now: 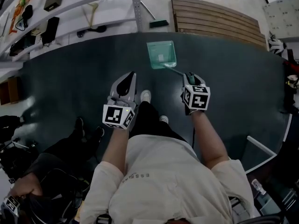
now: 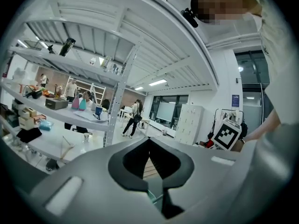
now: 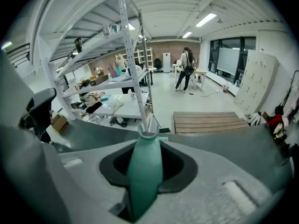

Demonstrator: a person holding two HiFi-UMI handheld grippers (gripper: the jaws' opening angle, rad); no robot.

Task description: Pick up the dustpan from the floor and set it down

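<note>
The dustpan (image 1: 161, 55) is a translucent teal-green square pan on a thin rod that ends in a thicker teal handle (image 3: 142, 171). In the head view the pan sits at upper centre of the frame, over the dark floor (image 1: 70, 78), with the rod running down and right from it. No view settles whether the pan touches the floor.

The right claw (image 1: 189, 77) is clamped on that handle. In the right gripper view the teal grip fills the gap between its jaws and sticks out past them. That forearm reaches forward from the lower right, with the claw tipped downward.

The left claw (image 1: 130, 77) is at centre left of the head view, held roughly level on an outstretched forearm. Its jaws are together at the tips with nothing between them, as the left gripper view shows.

The person's light shoe (image 1: 145, 96) shows between the two claws.

A white shelving rack (image 1: 70, 13) fills the upper left and carries assorted small things, too small to name. A slatted wooden pallet (image 1: 215, 17) lies at the upper right.
</note>
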